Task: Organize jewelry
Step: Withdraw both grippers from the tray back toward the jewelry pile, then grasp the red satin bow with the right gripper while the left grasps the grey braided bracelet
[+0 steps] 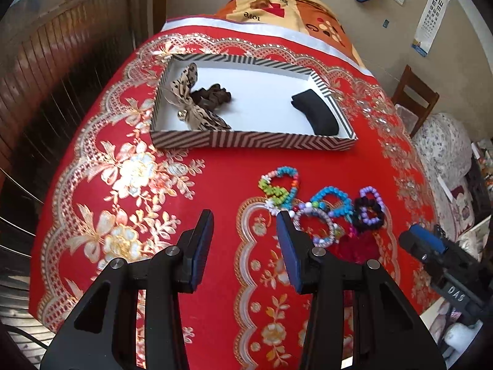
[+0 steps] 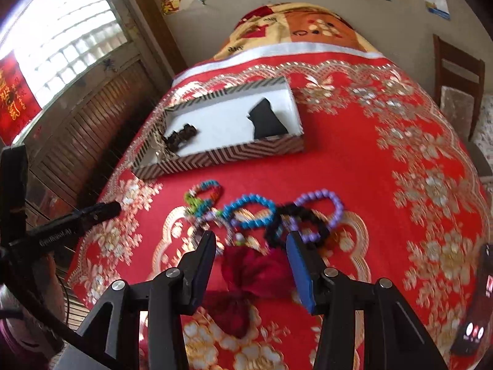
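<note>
Reaching for the dark red scrunchie (image 2: 255, 265), I keep my right gripper (image 2: 251, 243) spread wide with nothing in it. The scrunchie lies between the fingers, so I should go down slowly and pinch only it, not the bead bracelets (image 2: 249, 212) touching it. Then it goes in the striped box (image 1: 252, 145). My left gripper (image 1: 245, 225) is spread and empty too. Only the left view shows the spotted bow (image 1: 188, 98) well. Only the right view shows a phone (image 2: 476, 314).
</note>
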Demonstrator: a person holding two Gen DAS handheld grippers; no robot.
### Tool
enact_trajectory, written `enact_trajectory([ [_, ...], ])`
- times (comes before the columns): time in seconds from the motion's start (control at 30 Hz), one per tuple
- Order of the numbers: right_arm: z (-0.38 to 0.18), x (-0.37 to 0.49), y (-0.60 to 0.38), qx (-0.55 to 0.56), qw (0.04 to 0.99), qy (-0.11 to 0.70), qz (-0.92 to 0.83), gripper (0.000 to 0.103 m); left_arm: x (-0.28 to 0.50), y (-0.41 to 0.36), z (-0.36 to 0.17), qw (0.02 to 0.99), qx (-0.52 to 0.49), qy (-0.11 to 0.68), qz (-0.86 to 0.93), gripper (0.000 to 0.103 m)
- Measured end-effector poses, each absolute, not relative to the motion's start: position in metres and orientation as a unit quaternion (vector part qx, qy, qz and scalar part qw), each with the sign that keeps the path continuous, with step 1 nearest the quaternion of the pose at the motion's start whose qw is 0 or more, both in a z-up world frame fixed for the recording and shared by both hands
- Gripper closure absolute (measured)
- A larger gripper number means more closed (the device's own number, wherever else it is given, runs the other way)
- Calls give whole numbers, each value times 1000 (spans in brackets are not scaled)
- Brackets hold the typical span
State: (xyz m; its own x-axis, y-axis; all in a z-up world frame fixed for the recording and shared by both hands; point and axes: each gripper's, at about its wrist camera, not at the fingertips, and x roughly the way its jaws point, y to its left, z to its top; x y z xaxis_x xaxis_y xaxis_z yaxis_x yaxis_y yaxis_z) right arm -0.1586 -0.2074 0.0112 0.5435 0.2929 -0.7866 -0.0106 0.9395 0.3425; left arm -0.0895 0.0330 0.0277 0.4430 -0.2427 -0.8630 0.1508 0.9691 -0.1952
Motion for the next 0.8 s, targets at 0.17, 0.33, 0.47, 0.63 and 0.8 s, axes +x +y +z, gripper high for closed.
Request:
enact_trajectory([
  [0.17, -1, -173, -218, 167, 855, 486, 75, 56, -94, 25, 24, 838, -50, 528, -129, 61],
  [0.33, -15, -181, -214, 176, 842, 504, 82, 53, -97, 19, 15, 829, -50, 541, -133, 61],
  [0.47, -33, -179, -203, 196, 826, 519, 99, 53, -97, 18, 10, 824, -50, 549, -128, 61],
  [0.63, -52, -166, -184, 195, 819, 531, 103, 52, -98, 19, 6, 821, -49, 555, -124, 61],
  [0.8, -61, -157, -169, 167, 822, 534, 105, 52, -96, 18, 1, 815, -53, 563, -123, 61],
])
